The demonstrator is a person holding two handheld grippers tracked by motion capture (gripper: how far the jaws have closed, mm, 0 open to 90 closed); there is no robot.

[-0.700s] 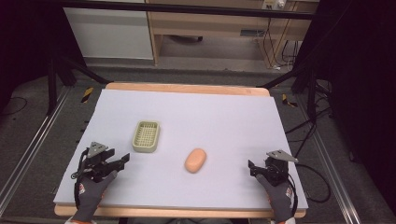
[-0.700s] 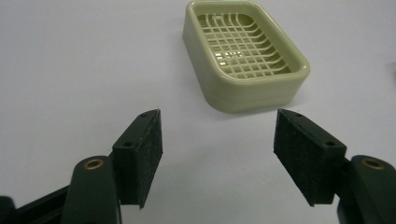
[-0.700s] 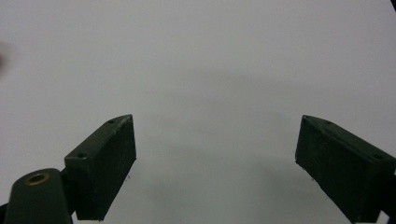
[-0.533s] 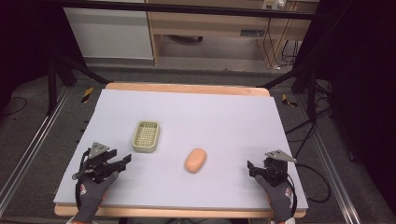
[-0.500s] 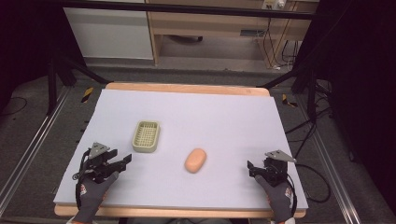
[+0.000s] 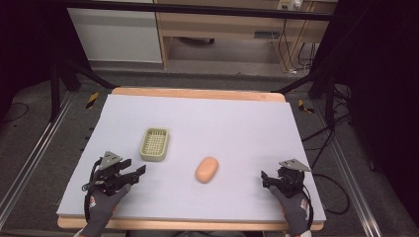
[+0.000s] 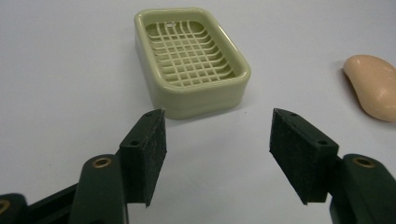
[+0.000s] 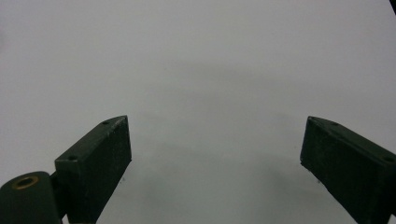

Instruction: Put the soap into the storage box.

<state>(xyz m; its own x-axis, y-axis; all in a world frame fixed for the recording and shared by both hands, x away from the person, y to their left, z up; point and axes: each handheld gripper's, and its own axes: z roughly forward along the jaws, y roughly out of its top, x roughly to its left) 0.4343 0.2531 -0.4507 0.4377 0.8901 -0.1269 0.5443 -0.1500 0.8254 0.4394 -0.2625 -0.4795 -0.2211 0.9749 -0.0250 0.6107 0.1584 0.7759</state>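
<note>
The soap dish (image 7: 191, 60), a pale green tray with a grid floor, sits empty on the tabletop (image 6: 237, 123) just ahead of the left gripper (image 6: 129, 174). The left gripper view reveals the grid and the bare inside, too small to read from the high view. The soap (image 6: 207, 169), a peach oval bar, lies on the tabletop to the dish's right, apart from it. The left gripper's fingers (image 7: 144, 149) are spread, pinching nothing. The right gripper (image 6: 269, 178) rests near the tabletop's right front corner, its fingers (image 8: 95, 163) spread wide over bare surface.
</note>
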